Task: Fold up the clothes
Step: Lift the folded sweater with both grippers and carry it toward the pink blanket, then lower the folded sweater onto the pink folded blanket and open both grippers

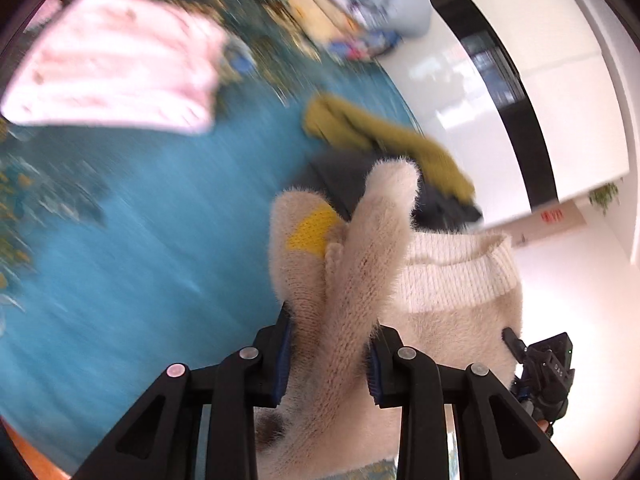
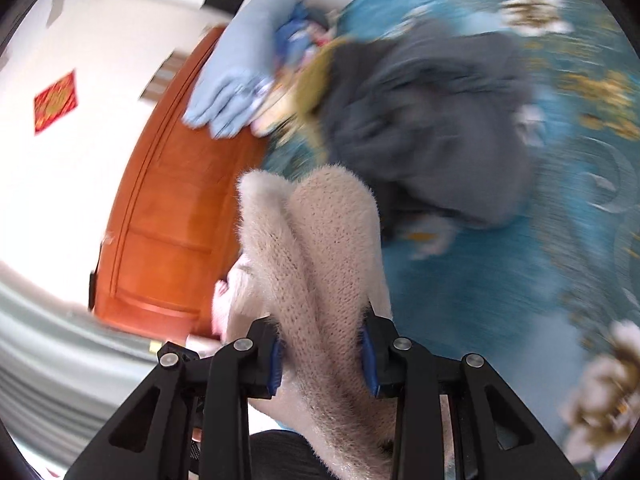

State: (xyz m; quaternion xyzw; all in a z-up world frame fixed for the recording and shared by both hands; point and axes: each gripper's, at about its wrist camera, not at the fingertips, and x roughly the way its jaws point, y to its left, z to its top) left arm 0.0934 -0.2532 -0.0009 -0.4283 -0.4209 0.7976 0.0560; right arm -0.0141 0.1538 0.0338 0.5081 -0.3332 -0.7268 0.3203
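Note:
A fuzzy cream knit sweater (image 1: pixel 348 264) with a yellow patch (image 1: pixel 310 228) and a ribbed band hangs bunched between the jaws of my left gripper (image 1: pixel 328 354), which is shut on it above the teal bedspread (image 1: pixel 140 248). My right gripper (image 2: pixel 322 354) is shut on another bunched part of the same sweater (image 2: pixel 320 256). The right gripper also shows in the left wrist view (image 1: pixel 548 372), at the sweater's far side. Both views are motion-blurred.
A folded pink garment (image 1: pixel 116 68) lies on the bed at the left. An olive garment (image 1: pixel 384 136) and a dark grey one (image 2: pixel 432 128) lie heaped near the bed's edge. Folded light blue bedding (image 2: pixel 240 72) sits by the orange wooden headboard (image 2: pixel 172 208). White walls beyond.

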